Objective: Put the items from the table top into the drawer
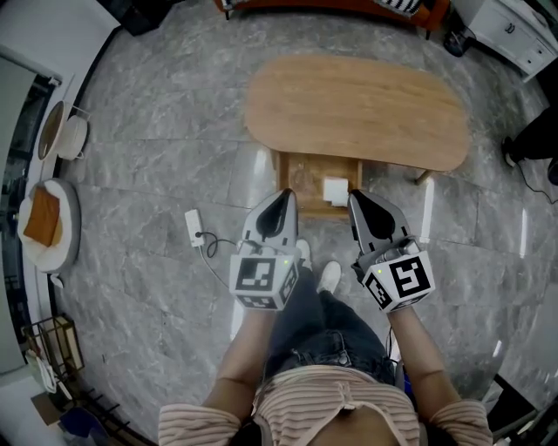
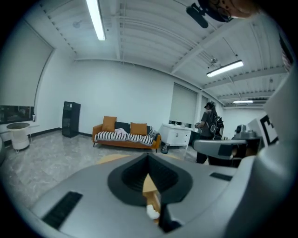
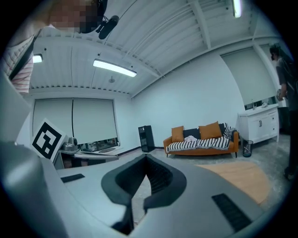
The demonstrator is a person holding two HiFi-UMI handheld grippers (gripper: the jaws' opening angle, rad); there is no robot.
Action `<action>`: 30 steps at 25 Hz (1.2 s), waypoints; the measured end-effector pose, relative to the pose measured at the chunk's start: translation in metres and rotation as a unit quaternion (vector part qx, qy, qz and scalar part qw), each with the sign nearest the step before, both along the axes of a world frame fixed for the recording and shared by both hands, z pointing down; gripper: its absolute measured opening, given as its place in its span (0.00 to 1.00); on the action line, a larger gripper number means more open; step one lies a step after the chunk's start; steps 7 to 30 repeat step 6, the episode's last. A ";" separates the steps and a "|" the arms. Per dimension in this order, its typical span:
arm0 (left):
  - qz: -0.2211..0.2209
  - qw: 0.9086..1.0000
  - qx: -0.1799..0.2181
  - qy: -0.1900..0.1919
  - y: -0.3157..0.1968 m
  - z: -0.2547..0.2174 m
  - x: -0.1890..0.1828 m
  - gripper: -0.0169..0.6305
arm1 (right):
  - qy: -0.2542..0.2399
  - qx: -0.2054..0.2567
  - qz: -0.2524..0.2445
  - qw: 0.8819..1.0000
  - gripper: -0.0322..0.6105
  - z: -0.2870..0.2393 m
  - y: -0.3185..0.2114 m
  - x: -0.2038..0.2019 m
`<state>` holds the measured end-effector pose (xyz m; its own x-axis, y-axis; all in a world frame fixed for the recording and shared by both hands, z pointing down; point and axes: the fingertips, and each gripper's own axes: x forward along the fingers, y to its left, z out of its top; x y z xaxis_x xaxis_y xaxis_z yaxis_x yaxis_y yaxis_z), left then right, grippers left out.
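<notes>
Two grey grippers are hovering near level over the open wooden drawer. Left gripper and right gripper are pressing their jaws together, empty.

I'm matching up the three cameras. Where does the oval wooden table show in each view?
Head view: oval wooden table, upper centre.
Left gripper view: thin tan strip low, left of centre.
Right gripper view: lower right.
Shared landmark: orange sofa with striped blanket, beyond the table in all three.
</notes>
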<state>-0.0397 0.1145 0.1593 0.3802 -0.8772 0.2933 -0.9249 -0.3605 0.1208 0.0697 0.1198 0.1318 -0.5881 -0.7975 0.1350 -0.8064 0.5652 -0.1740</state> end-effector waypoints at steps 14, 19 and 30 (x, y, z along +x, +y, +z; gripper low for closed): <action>0.000 1.000 0.026 -0.001 0.015 -0.035 0.003 0.05 | -0.008 0.024 0.003 1.000 0.06 -0.030 0.017 0.013; 0.000 1.000 0.026 -0.001 0.015 -0.035 0.003 0.05 | -0.008 0.024 0.003 1.000 0.06 -0.030 0.017 0.013; 0.000 1.000 0.026 -0.001 0.015 -0.035 0.003 0.05 | -0.008 0.024 0.003 1.000 0.06 -0.030 0.017 0.013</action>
